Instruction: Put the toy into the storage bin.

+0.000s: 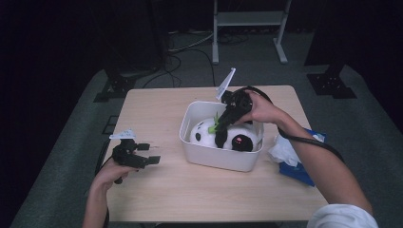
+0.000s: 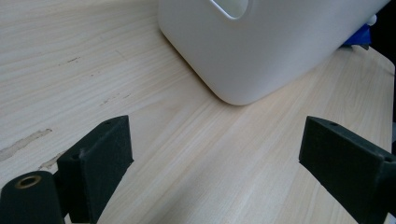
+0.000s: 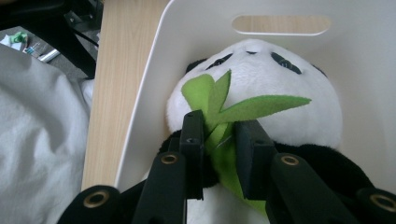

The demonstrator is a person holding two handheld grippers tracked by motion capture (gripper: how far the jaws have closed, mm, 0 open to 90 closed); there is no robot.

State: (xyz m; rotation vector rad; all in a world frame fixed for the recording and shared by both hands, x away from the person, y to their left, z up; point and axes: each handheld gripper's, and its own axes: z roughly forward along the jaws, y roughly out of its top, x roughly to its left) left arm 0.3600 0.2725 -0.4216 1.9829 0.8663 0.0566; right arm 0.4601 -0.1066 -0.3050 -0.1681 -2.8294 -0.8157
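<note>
Right gripper: your right gripper (image 3: pixel 218 135) reaches down into the white bin (image 1: pixel 192 151), its jaws closed on the green felt leaf (image 3: pixel 233 112) of the panda plush (image 3: pixel 280 93).
Panda plush: it lies inside the bin, directly under this gripper, head toward the bin's handle slot.
Left gripper: your left gripper (image 2: pixel 215 154) hovers low over the wooden surface (image 1: pixel 157 109) with its jaws wide apart and nothing between them.
Bin from the left gripper: just ahead of its jaws, a rounded corner nearest.
Beyond the bin: white tissues (image 1: pixel 283 151) on a blue pack, near your right forearm.
</note>
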